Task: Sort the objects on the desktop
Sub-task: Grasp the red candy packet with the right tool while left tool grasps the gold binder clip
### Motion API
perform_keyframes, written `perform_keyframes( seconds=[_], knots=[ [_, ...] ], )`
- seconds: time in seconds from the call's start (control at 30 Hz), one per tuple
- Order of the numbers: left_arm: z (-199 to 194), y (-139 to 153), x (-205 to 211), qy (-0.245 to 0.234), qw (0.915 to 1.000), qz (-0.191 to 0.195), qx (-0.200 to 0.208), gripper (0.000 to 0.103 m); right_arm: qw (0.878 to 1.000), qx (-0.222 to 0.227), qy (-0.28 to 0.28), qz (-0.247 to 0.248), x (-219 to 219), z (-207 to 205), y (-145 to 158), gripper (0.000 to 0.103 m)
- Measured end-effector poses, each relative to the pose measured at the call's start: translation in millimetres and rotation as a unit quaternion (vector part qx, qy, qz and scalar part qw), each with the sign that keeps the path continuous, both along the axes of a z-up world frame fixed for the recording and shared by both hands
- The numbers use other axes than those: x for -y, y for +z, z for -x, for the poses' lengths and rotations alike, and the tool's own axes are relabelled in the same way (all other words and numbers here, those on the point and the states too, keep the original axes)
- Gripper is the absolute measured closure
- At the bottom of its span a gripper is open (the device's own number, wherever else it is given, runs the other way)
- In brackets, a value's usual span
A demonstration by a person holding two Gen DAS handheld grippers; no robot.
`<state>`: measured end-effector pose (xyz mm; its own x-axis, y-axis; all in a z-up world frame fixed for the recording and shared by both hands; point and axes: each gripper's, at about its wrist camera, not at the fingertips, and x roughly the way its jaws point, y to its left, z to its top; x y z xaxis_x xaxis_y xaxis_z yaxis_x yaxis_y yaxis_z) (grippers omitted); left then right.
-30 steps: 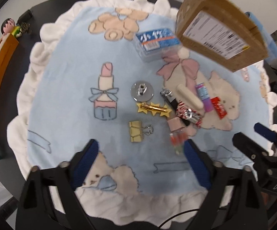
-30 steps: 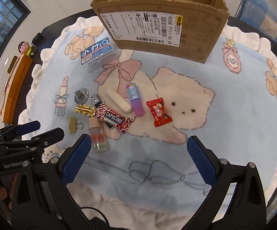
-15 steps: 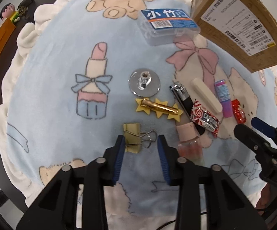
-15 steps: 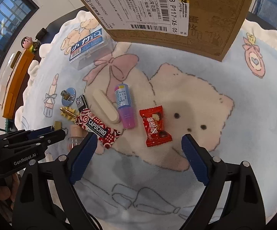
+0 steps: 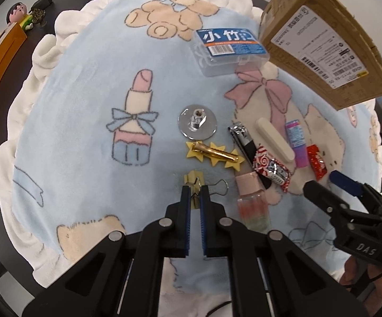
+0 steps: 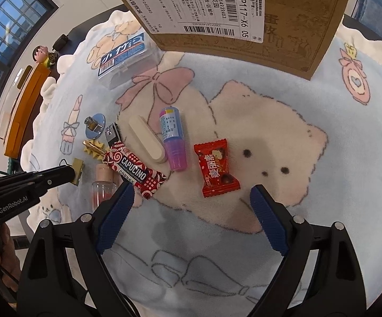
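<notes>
The left gripper (image 5: 195, 194) covers much of the gold binder clip (image 5: 194, 178); the cardboard box (image 6: 243, 13) runs off the top edge.

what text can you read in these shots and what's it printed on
"406B P117-X6 05": shipping label on the cardboard box; its smaller print is too small to read.
"CAPUCINO" and "COFFEE": red coffee candy wrapper.
"小竹": label of the clear plastic case; the lines below are blurred.
"GenRobot.AI": body of the left gripper.
"DAS": body of the right gripper.
Red candy packet: characters not legible.
Purple tube: label too small.
</notes>
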<state>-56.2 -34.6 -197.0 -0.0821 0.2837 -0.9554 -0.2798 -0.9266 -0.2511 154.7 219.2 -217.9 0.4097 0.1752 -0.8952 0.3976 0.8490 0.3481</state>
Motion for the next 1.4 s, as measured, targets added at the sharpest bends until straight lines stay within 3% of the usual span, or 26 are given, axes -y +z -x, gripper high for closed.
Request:
perform_keyframes(
  seconds=[0.17, 0.3, 0.43, 0.47, 0.5, 0.93, 1.4],
  knots=[
    [2, 6, 3, 0.006, 0.9999, -0.014, -0.003, 0.1, 1.0, -0.008, 0.002, 0.005, 1, -2, -3, 0.017],
    [1, 7, 4, 0.011, 0.9997, -0.023, -0.003, 0.102, 1.0, -0.015, -0.002, 0.017, 5, -7, -6, 0.037],
    [-1, 7, 5, 0.014, 0.9995, -0.027, -0.003, 0.102, 1.0, -0.015, -0.011, 0.018, 12, -9, -7, 0.048],
    [-3, 8, -1, 0.018, 0.9994, -0.028, -0.002, 0.102, 1.0, -0.018, -0.013, 0.022, 13, -10, -7, 0.058],
    [-2, 8, 0, 0.02, 0.9993, -0.032, 0.0, 0.102, 0.999, -0.019, -0.015, 0.025, 14, -10, -7, 0.08],
    [6, 22, -3, 0.035, 0.9979, -0.055, -0.001, 0.102, 0.999, -0.009, -0.031, 0.008, 8, -11, 7, 0.082],
    [16, 60, -6, 0.041, 0.9957, -0.081, -0.02, 0.102, 0.998, 0.022, -0.066, 0.014, 5, -6, 64, 0.082]
  ],
)
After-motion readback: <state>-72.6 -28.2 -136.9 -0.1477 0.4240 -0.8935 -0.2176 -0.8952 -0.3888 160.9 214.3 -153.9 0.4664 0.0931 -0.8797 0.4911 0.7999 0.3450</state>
